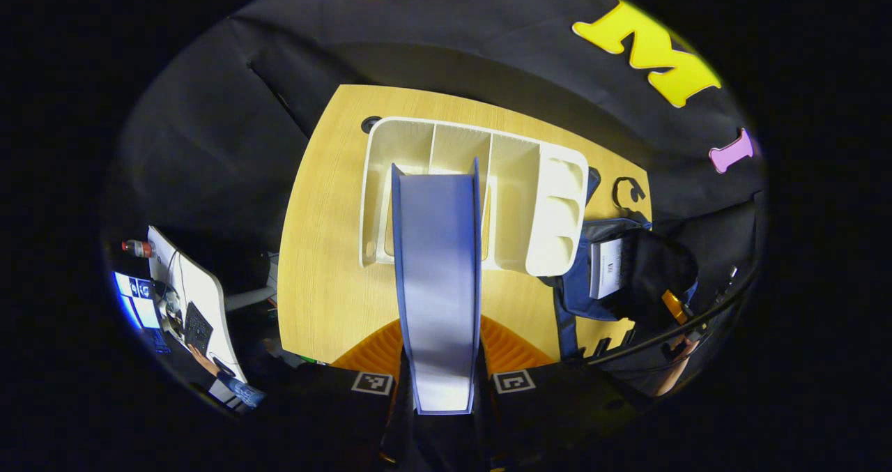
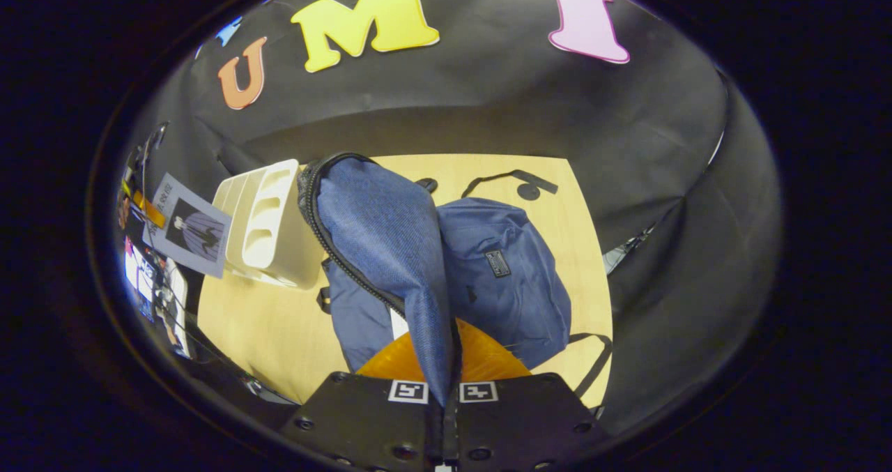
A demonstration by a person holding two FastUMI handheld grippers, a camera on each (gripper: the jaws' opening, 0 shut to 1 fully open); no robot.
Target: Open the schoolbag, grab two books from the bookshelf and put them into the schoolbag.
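The left tongs (image 1: 440, 388) clamp a blue-covered book (image 1: 437, 277) at frame centre, above the white plastic bookshelf (image 1: 481, 193) on the yellow wooden worktop (image 1: 320, 277). The right tongs (image 2: 444, 395) pinch the navy fabric schoolbag (image 2: 502, 277)'s flap (image 2: 390, 235), holding it raised. Best keep that mouth wide and slide the book in spine-first.

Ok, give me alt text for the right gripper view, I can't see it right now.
The right gripper has its jaws shut on the blue schoolbag's flap, lifting it up over the bag's body on the wooden table. A white bookshelf stands to the left, and a book is held up beyond it.
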